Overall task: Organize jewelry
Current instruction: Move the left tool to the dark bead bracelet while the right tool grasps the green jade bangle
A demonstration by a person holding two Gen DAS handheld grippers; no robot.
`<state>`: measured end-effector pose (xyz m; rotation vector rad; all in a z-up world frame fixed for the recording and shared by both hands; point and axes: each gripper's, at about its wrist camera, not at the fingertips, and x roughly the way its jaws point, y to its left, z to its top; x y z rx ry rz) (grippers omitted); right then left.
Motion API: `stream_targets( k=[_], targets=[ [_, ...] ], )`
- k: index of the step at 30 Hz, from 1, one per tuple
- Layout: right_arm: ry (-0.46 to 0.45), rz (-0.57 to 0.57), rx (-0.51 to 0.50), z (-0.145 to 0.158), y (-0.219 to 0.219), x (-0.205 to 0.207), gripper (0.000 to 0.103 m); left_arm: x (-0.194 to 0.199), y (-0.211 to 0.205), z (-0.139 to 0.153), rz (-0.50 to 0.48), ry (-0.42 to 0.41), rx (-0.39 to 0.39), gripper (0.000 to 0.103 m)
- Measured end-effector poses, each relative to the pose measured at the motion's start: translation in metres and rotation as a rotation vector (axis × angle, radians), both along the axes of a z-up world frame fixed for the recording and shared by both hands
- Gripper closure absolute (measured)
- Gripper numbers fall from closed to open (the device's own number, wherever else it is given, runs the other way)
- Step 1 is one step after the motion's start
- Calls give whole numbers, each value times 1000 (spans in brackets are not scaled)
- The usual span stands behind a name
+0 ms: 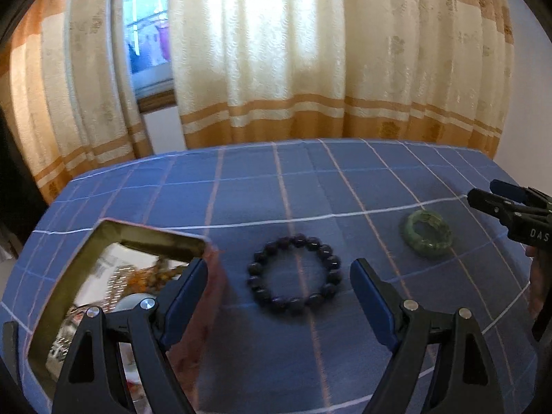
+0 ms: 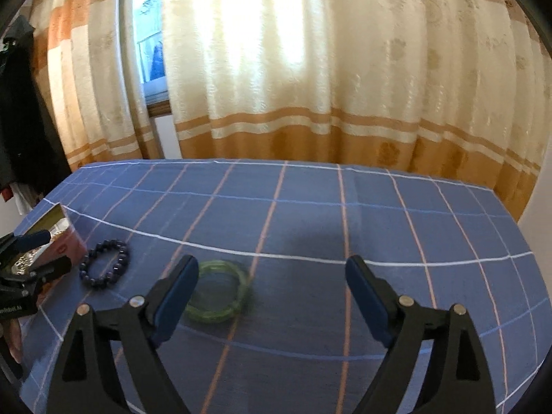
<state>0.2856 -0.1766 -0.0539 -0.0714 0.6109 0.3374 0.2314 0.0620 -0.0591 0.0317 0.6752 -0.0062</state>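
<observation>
Cream and orange curtains (image 2: 310,69) hang behind a table under a blue checked cloth (image 1: 345,179), with a strip of window showing at the gap. Take the box (image 1: 86,248) at the cloth's left as your landmark: it sits open-topped, chains and other pieces already heaped inside, so it reads as the place the loose jewelry is meant to go.

Just right of the box lies the bead bracelet (image 1: 295,272), flat on the cloth and near the box wall. Further right of the box, past the beads and apart from them, lies the green bangle (image 1: 427,238), also flat.

Your left gripper (image 1: 279,272) hangs with its jaws spread wide and empty, framing the beads from above without touching them; that spacing suits a ring this broad. Your right gripper (image 2: 272,276) is likewise wide apart and holds nothing, with the bangle sitting by its left pad (image 2: 179,289), off-centre. Shift it toward the box side before you close.
</observation>
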Motion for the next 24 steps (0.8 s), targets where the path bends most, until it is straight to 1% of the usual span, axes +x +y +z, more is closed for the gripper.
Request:
stream_targets(
  k=[4, 6, 8, 9, 14, 16, 18, 19, 20, 21, 22, 23, 24],
  targets=[
    [17, -5, 1, -5, -2, 4, 13, 14, -13, -11, -49, 49, 2, 18],
    [22, 2, -3, -7, 0, 3, 10, 21, -14, -17, -53, 74, -2, 18],
    [28, 23, 0, -9, 3, 3, 2, 25, -15, -21, -59, 85, -7, 18],
    [32, 35, -4, -10, 6, 2, 2, 27, -16, -22, -65, 98, -4, 18],
    [51, 86, -69, -19, 27, 2, 2, 30, -19, -22, -86, 96, -3, 18],
    [63, 86, -113, -22, 34, 4, 2, 28, -25, -21, -126, 86, 7, 18],
    [74, 83, -124, -25, 35, 5, 2, 26, -32, -21, -183, 88, 2, 18],
    [86, 82, -127, -26, 35, 6, 3, 27, -32, -22, -183, 96, 3, 18],
    [91, 80, -130, -27, 35, 7, 2, 29, -29, -23, -166, 108, -3, 18],
    [95, 77, -132, -28, 35, 7, 2, 32, -24, -24, -157, 120, -28, 18],
    [95, 76, -131, -28, 34, 6, 2, 35, -16, -26, -151, 133, -73, 19],
    [94, 75, -132, -28, 34, 7, 2, 35, -10, -26, -146, 134, -93, 18],
    [95, 75, -133, -29, 34, 7, 2, 35, -7, -26, -140, 131, -90, 18]
  ],
)
